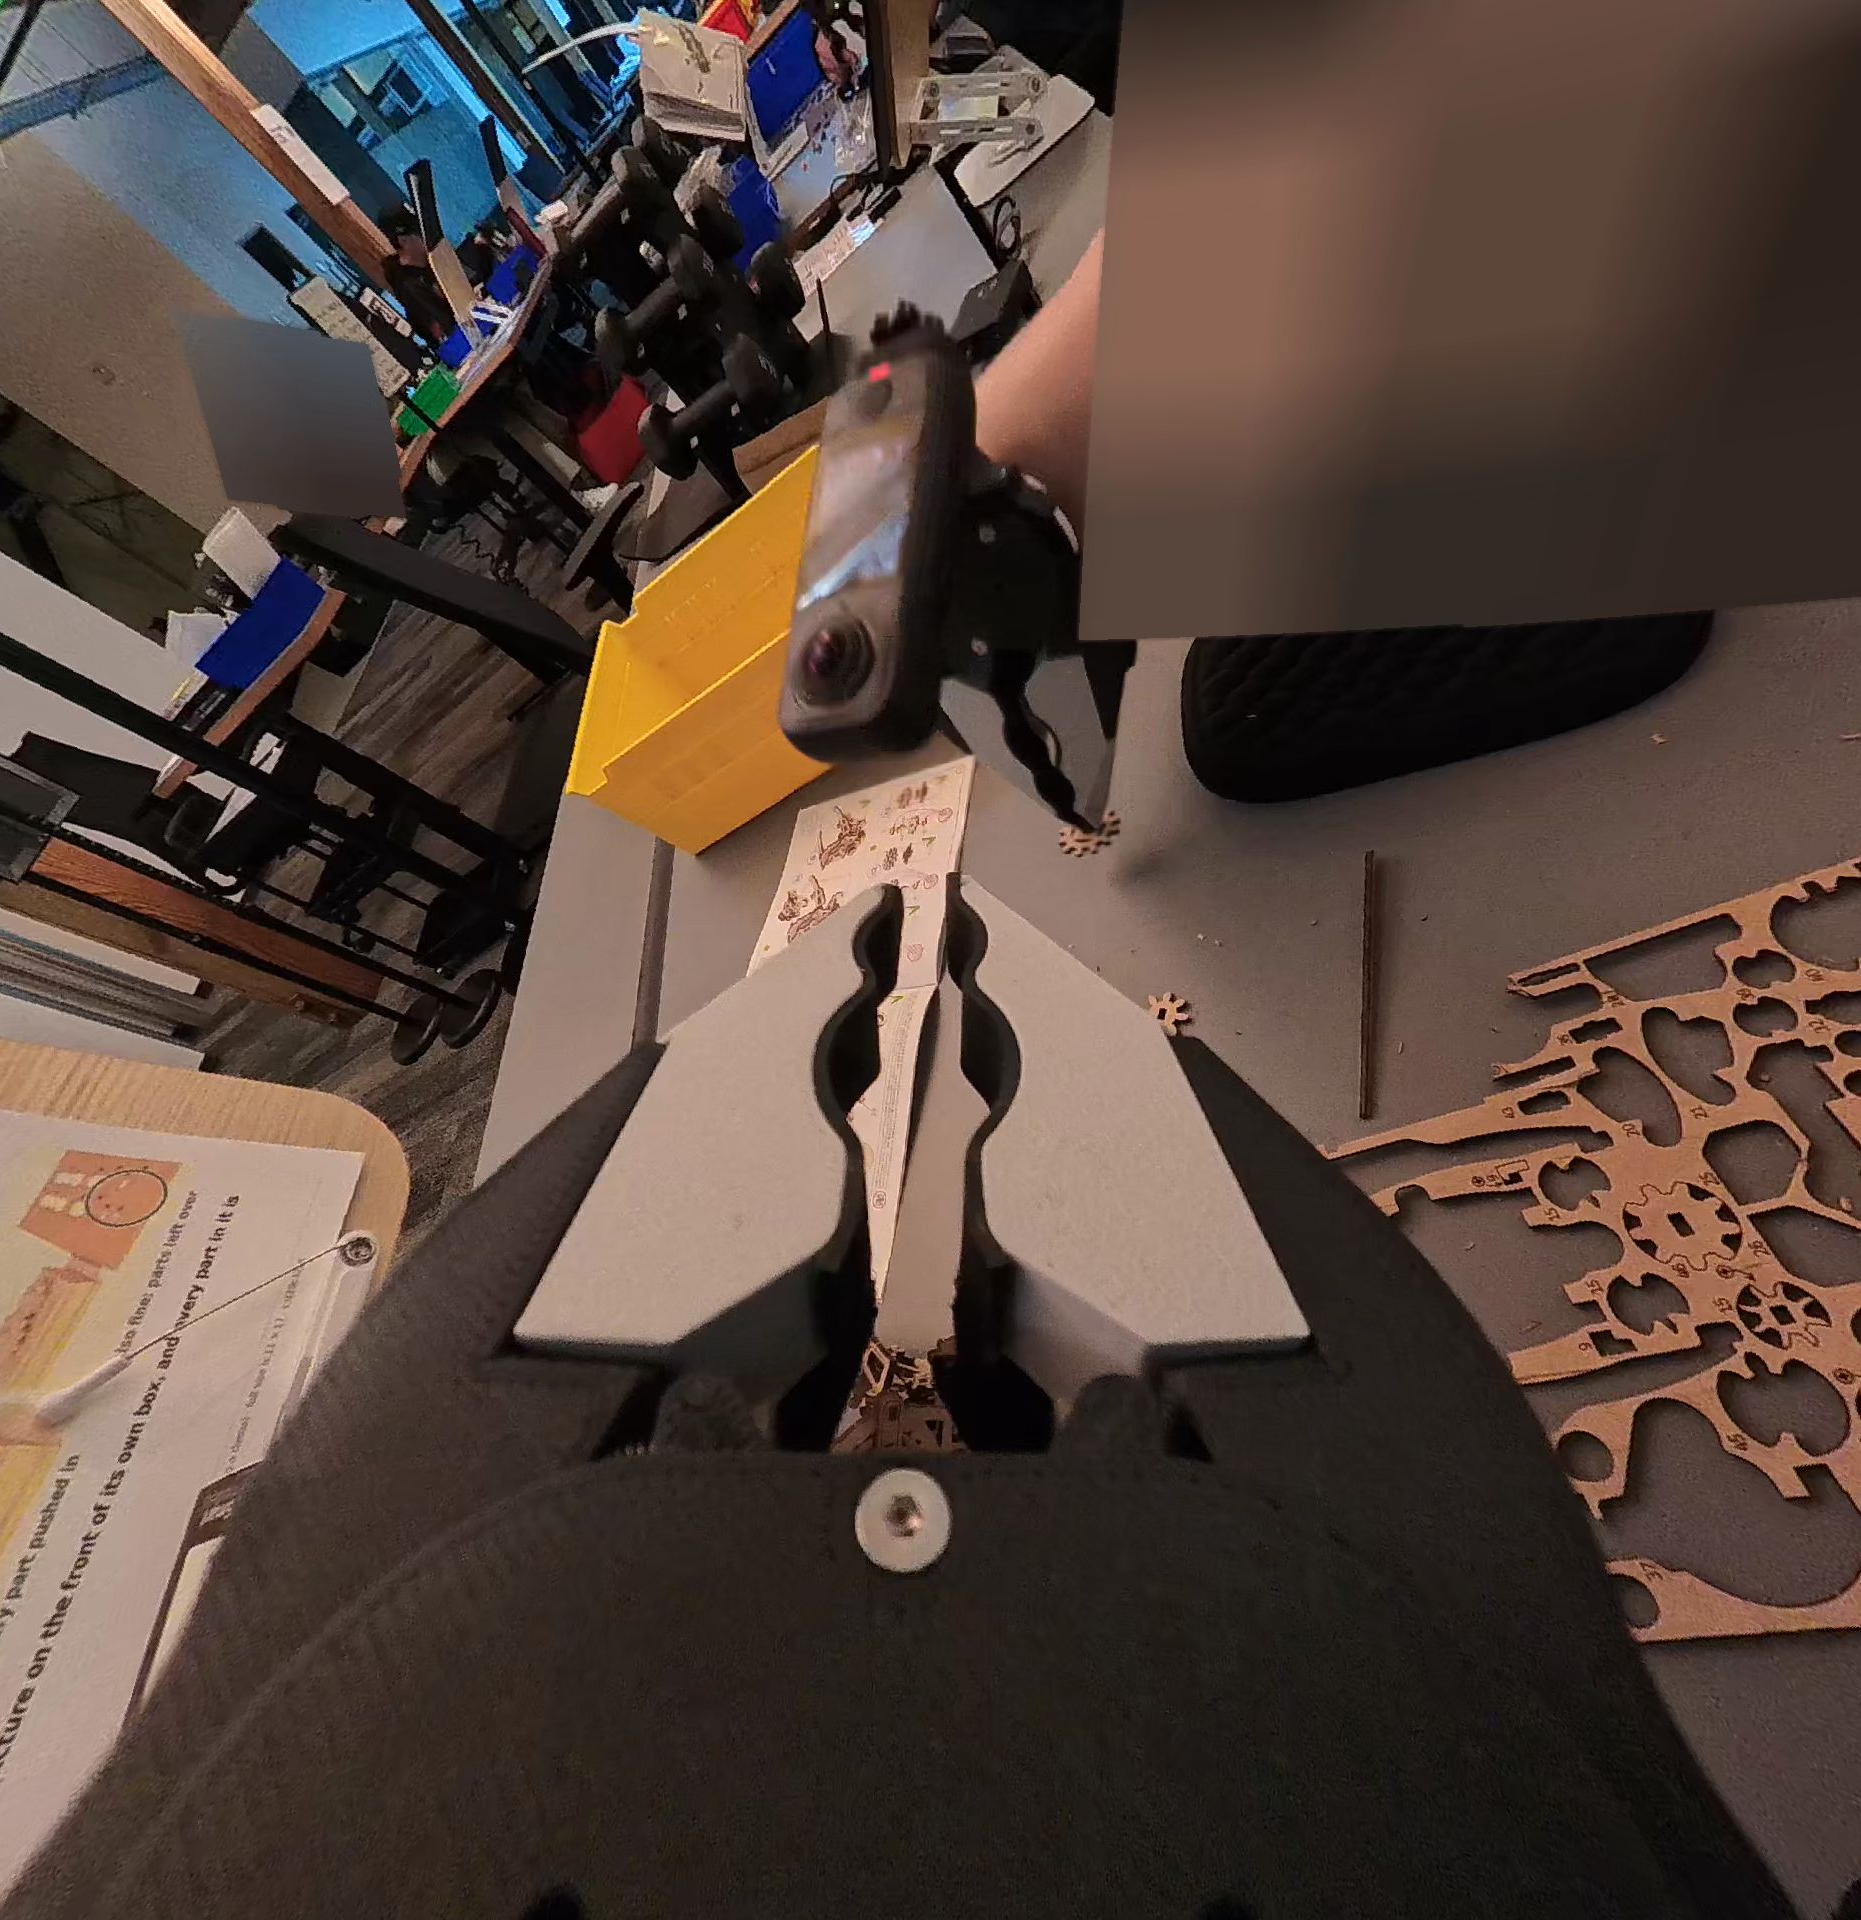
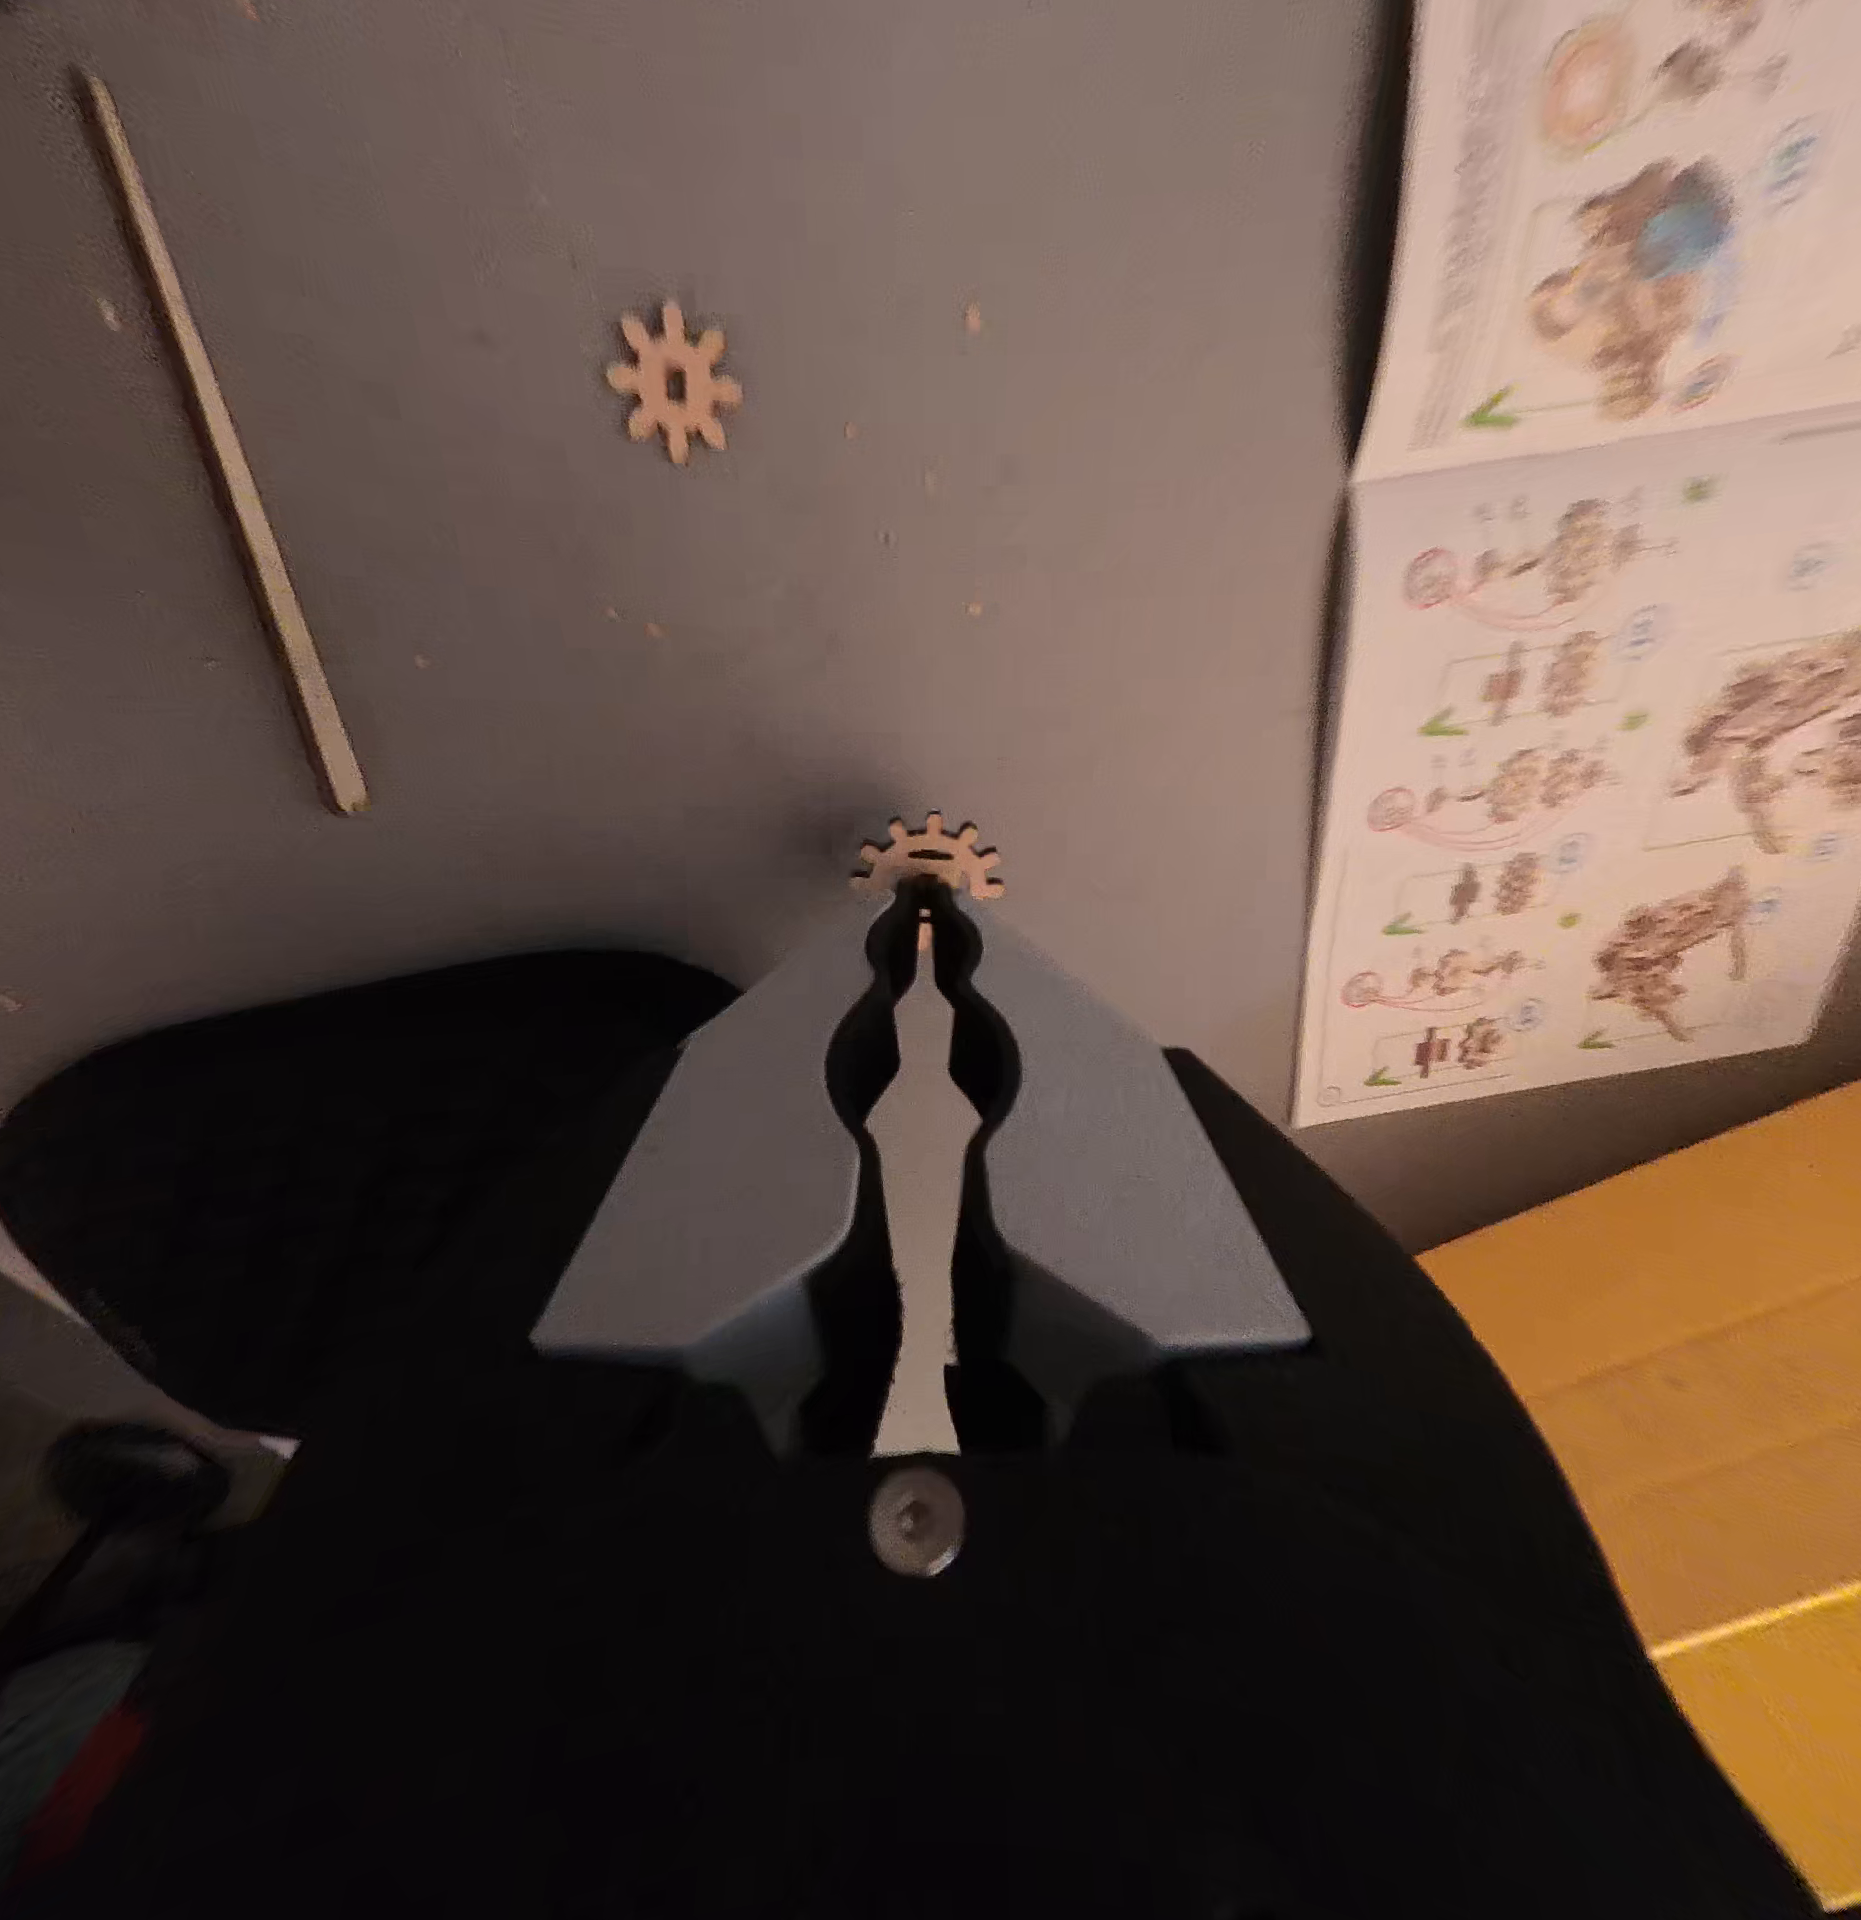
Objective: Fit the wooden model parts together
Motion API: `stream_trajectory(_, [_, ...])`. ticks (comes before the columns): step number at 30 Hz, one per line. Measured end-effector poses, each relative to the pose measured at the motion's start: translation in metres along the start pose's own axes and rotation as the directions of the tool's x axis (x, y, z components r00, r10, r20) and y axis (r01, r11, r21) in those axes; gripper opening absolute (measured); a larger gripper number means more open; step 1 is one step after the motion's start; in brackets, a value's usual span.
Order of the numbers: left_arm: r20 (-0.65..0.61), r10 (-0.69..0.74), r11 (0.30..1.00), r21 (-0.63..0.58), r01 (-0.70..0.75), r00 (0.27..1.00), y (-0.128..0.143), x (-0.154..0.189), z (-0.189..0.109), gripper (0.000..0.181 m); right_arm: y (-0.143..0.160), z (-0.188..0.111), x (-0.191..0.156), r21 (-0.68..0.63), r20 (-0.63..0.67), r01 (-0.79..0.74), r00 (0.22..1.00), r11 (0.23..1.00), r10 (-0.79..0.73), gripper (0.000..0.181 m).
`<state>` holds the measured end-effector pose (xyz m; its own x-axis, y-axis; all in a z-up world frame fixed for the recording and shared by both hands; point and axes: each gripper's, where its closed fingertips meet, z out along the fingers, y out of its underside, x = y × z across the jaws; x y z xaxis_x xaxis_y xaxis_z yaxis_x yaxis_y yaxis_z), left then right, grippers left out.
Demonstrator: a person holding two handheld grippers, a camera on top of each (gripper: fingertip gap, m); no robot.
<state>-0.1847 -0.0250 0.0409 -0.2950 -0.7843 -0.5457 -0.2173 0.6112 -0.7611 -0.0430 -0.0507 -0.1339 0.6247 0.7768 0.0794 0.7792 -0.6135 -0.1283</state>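
Observation:
My right gripper [image 2: 924, 912] is shut on the edge of a small wooden gear [image 2: 931, 857], close over the grey table [image 2: 1009, 416]. The left wrist view shows the same gripper [image 1: 1082, 821] with that gear [image 1: 1090, 834] at its tips. A second loose gear [image 2: 674, 382] lies flat farther out and also shows in the left wrist view [image 1: 1170, 1010]. A thin wooden stick [image 2: 219, 436] lies beside it. My left gripper [image 1: 924, 891] is almost closed, with a narrow gap and nothing in it, above the folded instruction sheet [image 1: 884, 831].
A punched-out wooden parts sheet [image 1: 1684, 1247] lies right of my left gripper, past the stick [image 1: 1367, 987]. A yellow bin [image 1: 697, 707] stands at the table's far left edge. A black pad [image 1: 1425, 707] lies behind. The instruction sheet [image 2: 1632, 623] lies right of my right gripper.

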Motion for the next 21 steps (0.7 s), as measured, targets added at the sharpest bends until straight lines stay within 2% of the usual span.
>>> stream_trajectory(2, [-0.004,-0.003,1.000,-0.003,0.003,1.000,0.001,0.000,0.002,0.006,-0.004,0.005,-0.004,0.027,0.027,-0.012,1.000,1.000,0.012,0.000])
stream_trajectory(3, [-0.008,-0.005,1.000,-0.006,0.005,1.000,0.002,0.001,0.003,0.006,0.009,0.020,-0.004,-0.060,0.036,-0.003,0.999,0.998,0.005,0.001])
stream_trajectory(7, [-0.015,-0.003,1.000,-0.015,0.003,1.000,0.004,0.002,0.005,0.006,-0.003,0.001,0.003,0.030,-0.021,0.005,1.000,1.000,-0.004,0.000])
stream_trajectory(8, [-0.016,-0.004,1.000,-0.015,0.004,1.000,0.004,0.003,0.005,0.006,-0.001,0.009,0.001,0.021,0.005,-0.010,1.000,1.000,0.010,0.000])
stream_trajectory(9, [-0.017,-0.006,1.000,-0.015,0.006,1.000,0.004,0.003,0.005,0.006,0.015,0.021,0.001,-0.074,0.014,-0.003,1.000,0.997,0.004,0.007])
stream_trajectory(10, [-0.017,-0.006,1.000,-0.015,0.005,1.000,0.004,0.003,0.005,0.006,0.002,0.016,0.000,0.009,0.013,-0.001,1.000,1.000,0.001,0.001])
stream_trajectory(11, [-0.018,-0.004,1.000,-0.015,0.004,1.000,0.004,0.003,0.005,0.006,0.003,0.008,0.002,-0.002,-0.011,-0.004,1.000,1.000,0.004,0.001])
stream_trajectory(13, [-0.018,-0.005,1.000,-0.014,0.004,1.000,0.004,0.003,0.005,0.006,-0.005,-0.001,0.006,0.063,-0.051,-0.006,0.999,0.998,0.009,0.000])
stream_trajectory(14, [-0.018,-0.007,1.000,-0.015,0.006,1.000,0.004,0.003,0.006,0.006,-0.002,0.007,0.003,0.049,-0.019,-0.024,1.000,0.998,0.025,0.000])
stream_trajectory(15, [-0.018,-0.007,1.000,-0.018,0.007,1.000,0.005,0.003,0.006,0.006,0.017,0.020,0.001,-0.060,-0.004,-0.019,1.000,0.998,0.018,0.000])
stream_trajectory(16, [-0.019,-0.004,1.000,-0.020,0.004,1.000,0.005,0.003,0.006,0.006,0.003,0.016,0.001,0.040,0.008,-0.018,1.000,0.999,0.018,0.000])
stream_trajectory(17, [-0.019,-0.002,1.000,-0.020,0.002,1.000,0.005,0.003,0.006,0.006,0.004,0.009,-0.002,0.039,0.039,-0.034,0.999,0.999,0.033,0.001])
stream_trajectory(18, [-0.018,-0.002,1.000,-0.017,0.002,1.000,0.004,0.003,0.005,0.006,-0.003,-0.003,-0.003,0.097,0.056,-0.046,0.998,0.994,0.041,0.001])
stream_trajectory(19, [-0.017,-0.003,1.000,-0.016,0.003,1.000,0.004,0.003,0.005,0.006,-0.016,-0.023,-0.006,0.209,0.089,-0.069,0.995,0.975,0.052,0.001])
stream_trajectory(20, [-0.014,-0.003,1.000,-0.018,0.003,1.000,0.004,0.002,0.004,0.006,-0.033,-0.049,-0.013,0.353,0.169,-0.110,0.984,0.929,0.052,0.001])
stream_trajectory(21, [-0.009,-0.003,1.000,-0.019,0.003,1.000,0.005,0.001,0.003,0.006,-0.053,-0.086,-0.026,0.534,0.282,-0.153,0.959,0.832,-0.005,0.001])
